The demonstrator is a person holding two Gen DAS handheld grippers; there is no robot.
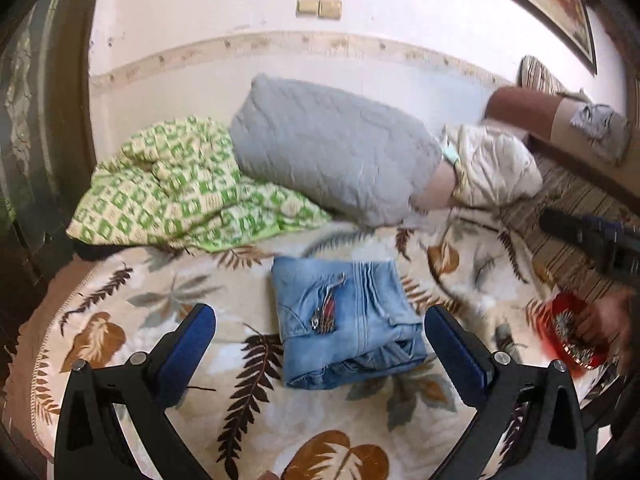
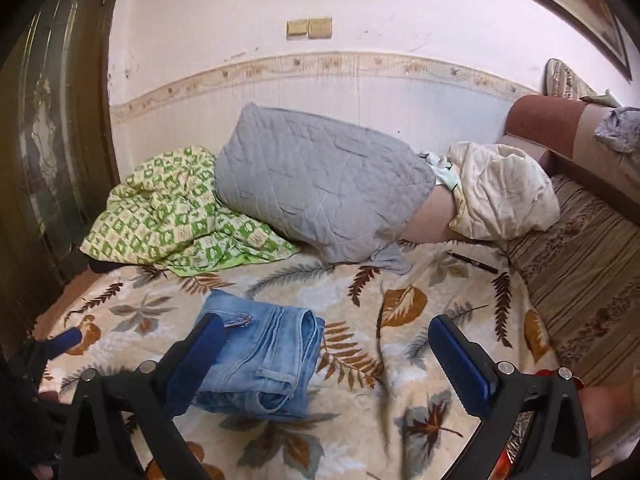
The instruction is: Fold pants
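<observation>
The light blue jeans lie folded into a compact block on the leaf-patterned blanket. A small embroidered patch shows on top. My left gripper is open and empty, its blue-padded jaws spread wide just in front of the jeans, not touching them. In the right wrist view the folded jeans sit at the lower left. My right gripper is open and empty, its left finger in front of the jeans' left edge. The left gripper's blue tip shows at the far left.
A grey quilted pillow, a green checked quilt and a cream pillow lie at the back against the wall. A striped sofa is on the right. A pen lies on the blanket. A red object is by a hand at right.
</observation>
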